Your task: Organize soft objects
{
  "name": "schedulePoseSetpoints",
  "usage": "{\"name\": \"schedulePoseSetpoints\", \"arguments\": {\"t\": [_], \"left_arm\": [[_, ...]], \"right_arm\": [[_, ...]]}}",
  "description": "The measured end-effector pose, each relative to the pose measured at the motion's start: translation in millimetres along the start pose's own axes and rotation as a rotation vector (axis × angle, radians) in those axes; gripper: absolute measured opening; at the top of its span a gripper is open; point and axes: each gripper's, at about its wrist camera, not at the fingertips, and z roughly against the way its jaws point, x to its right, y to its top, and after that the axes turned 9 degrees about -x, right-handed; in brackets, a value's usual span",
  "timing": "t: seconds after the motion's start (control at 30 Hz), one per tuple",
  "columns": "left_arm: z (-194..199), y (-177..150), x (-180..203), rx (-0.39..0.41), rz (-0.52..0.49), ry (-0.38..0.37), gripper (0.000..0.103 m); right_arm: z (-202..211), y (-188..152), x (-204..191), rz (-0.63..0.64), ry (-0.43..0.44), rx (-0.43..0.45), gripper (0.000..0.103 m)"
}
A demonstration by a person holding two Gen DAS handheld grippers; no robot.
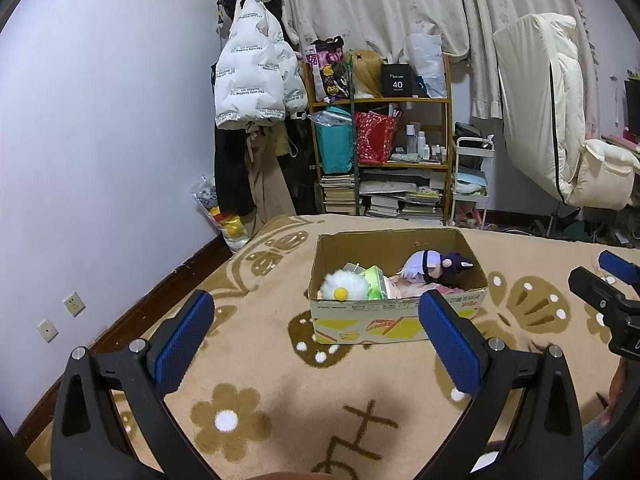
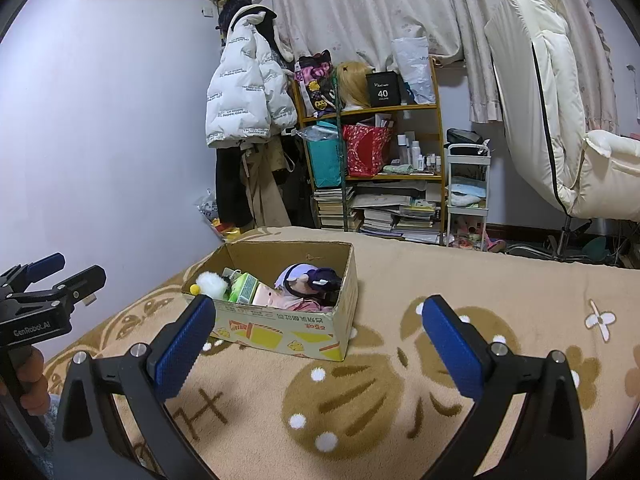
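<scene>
Holding both grippers short of cardboard box (image 1: 400,312) on blanket (image 1: 280,400). Left gripper (image 1: 316,336) and right gripper (image 2: 320,340) spread wide, empty. Toys inside box: daisy plush (image 1: 344,286), purple doll (image 1: 434,268). Likely all packed, blanket looks bare. Next: check for strays.

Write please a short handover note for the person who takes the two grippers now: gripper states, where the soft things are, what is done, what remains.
Left gripper: open, holding nothing, above the blanket, short of the cardboard box.
Right gripper: open, holding nothing, to the right of the box.
In the box: white fluffy flower toy, green pack, purple-haired plush doll, pink soft item.
Done: all visible soft items are in the box.
Left: none visible on the blanket; check outside the views.
</scene>
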Motion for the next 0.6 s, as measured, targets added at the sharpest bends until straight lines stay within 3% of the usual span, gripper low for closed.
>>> {"name": "schedulePoseSetpoints", "arguments": {"t": [0.6], "left_arm": [[-1.8,-0.1,-1.1,-0.004,0.003,-0.006,0.101]], "right_arm": [[0.5,0.6,0.3,0.000,-0.001,0.000,0.103]]}}
